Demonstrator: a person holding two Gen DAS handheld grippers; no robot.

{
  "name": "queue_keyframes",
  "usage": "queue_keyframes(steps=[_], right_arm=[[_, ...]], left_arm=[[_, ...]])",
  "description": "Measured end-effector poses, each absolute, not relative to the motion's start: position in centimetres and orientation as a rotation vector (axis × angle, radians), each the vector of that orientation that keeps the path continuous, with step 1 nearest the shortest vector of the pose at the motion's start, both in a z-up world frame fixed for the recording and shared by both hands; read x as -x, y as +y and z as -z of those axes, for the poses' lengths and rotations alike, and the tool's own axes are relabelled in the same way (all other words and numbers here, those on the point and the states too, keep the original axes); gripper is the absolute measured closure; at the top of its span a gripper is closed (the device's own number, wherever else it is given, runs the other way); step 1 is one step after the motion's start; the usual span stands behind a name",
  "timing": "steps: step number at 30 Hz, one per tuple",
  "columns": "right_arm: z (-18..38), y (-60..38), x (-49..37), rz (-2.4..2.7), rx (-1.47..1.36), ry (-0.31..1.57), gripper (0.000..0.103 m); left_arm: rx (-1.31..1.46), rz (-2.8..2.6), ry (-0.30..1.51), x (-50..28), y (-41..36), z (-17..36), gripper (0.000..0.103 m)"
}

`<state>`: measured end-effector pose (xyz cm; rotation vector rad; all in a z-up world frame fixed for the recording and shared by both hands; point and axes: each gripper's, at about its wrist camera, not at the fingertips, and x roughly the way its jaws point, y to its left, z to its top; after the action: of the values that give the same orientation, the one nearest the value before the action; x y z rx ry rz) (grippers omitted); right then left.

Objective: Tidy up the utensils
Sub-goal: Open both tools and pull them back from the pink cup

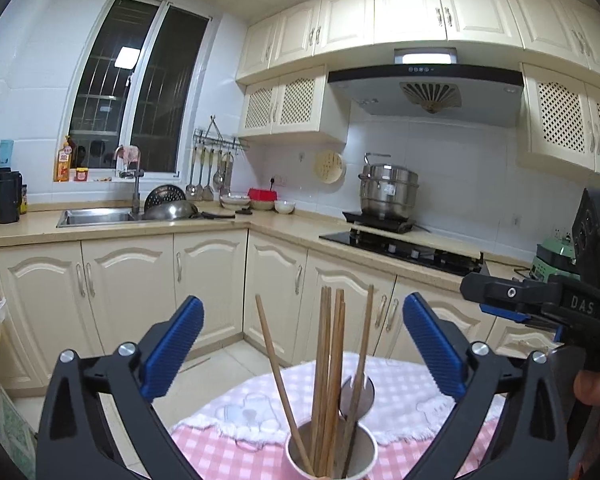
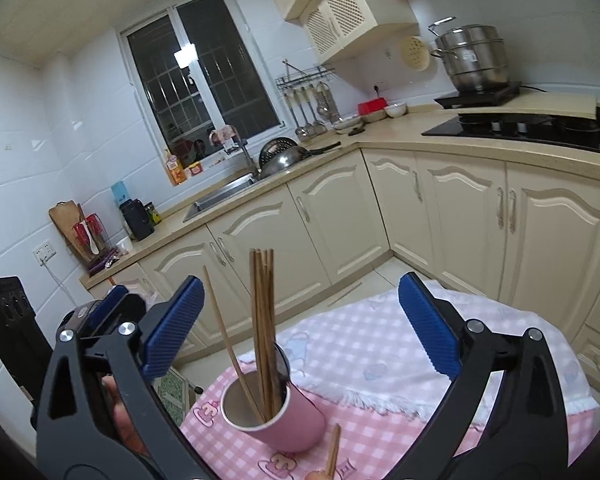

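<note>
Cream kitchen cabinets and a tiled wall are filling the background, while a small table [image 2: 380, 364] under a pink checked cloth is carrying the work. Near the table's front edge a pink cup [image 2: 278, 412] is standing upright, holding a bundle of wooden chopsticks [image 2: 263, 320] and what looks like a metal spoon [image 1: 358, 394]; the chopsticks' long axes are running nearly vertical, tips down in the cup and free ends pointing up, with one stick [image 2: 226, 332] leaning away to the left. Another wooden utensil [image 2: 334, 454] is lying on the cloth just in front of the cup, its long axis running roughly toward the front edge, though most of it is cut off from view. The left tongs [image 1: 302, 354] are hovering spread wide with nothing between them, framing the cup from above, and the right tongs [image 2: 300, 330] are likewise gaping apart and empty beside the cup. Risk, as I judge it: the cup is looking top-heavy, so a finger brushing the leaning stick or the rim could be tipping it over and scattering everything across the cloth.
</note>
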<state>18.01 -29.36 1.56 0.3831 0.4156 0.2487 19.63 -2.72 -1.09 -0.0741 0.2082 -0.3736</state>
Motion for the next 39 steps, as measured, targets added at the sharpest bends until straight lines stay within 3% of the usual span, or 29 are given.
queue_keyframes(steps=[18,39], right_arm=[[-1.2,-31.0,-13.8,-0.231,-0.358,0.492,0.006],[5.0,-31.2,-11.5,-0.218,-0.33,0.691,0.006]], left_arm=[[-0.006,0.355,0.275,-14.3,-2.5,0.9,0.005],[-0.017,0.398,0.424,-12.0,-3.2,5.7,0.005]])
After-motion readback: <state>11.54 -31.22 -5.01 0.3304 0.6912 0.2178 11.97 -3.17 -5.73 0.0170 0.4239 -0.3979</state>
